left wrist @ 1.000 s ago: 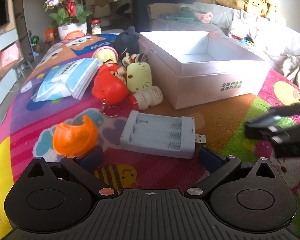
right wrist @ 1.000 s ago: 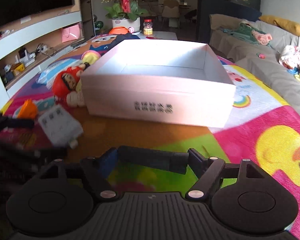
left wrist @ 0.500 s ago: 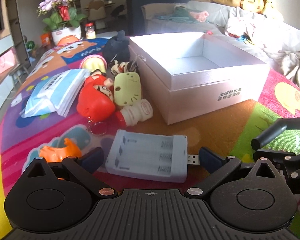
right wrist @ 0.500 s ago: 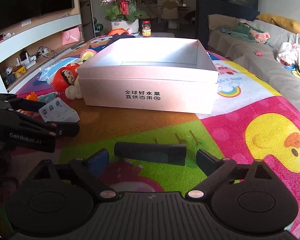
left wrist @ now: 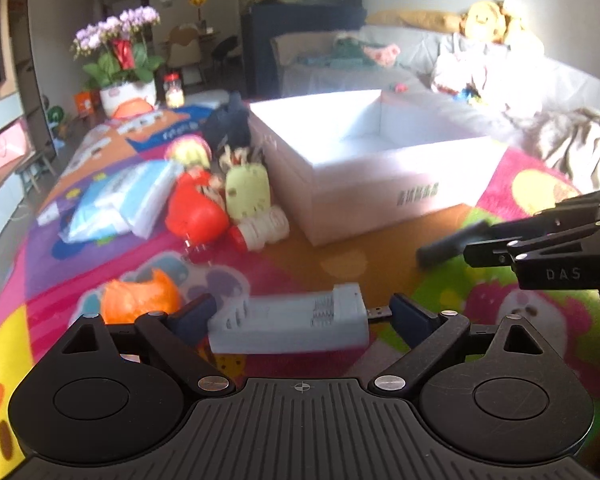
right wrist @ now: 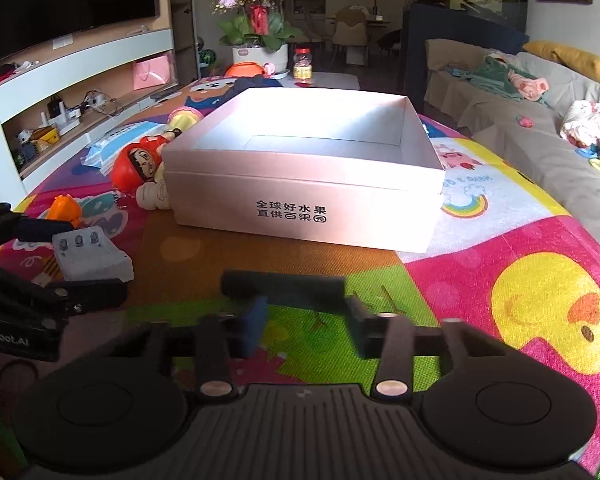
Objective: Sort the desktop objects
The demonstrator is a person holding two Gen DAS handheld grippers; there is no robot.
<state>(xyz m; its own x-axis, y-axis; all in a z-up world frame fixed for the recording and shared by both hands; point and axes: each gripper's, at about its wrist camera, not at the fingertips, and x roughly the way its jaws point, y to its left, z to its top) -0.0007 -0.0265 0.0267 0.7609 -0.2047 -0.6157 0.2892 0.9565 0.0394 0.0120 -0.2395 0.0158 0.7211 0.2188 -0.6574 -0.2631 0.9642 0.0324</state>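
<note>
We close our right gripper [right wrist: 302, 332] across the black tube [right wrist: 283, 286]; left gripper [left wrist: 298, 318], wide, brackets the grey charger [left wrist: 290, 322] without pinching; square both before lifting boxward.

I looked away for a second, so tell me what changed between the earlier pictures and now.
The right tool has just been closing on the black cylinder; its fingers now pinch it. The left tool has moved up around the battery charger, which sits between its wide fingers; whether they press it is unclear. The white box, still empty, and the toys beside it stayed put.
</note>
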